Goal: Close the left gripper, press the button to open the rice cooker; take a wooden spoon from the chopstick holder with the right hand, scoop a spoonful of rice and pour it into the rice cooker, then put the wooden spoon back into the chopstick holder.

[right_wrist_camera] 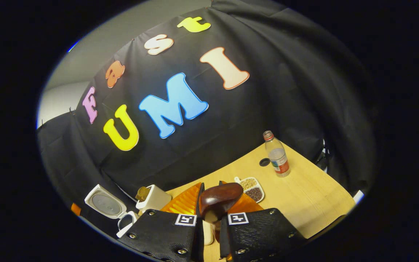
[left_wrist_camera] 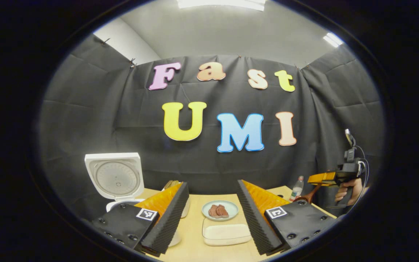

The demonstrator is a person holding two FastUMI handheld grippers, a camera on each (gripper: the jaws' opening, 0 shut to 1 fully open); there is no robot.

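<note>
right tongs grip wooden spoon; bottle label unreadable.

The left gripper view looks level across the table toward the back wall, from near its front edge; the right gripper view, tilted, looks down from higher at the right; both take in the open rice cooker and the table
</note>
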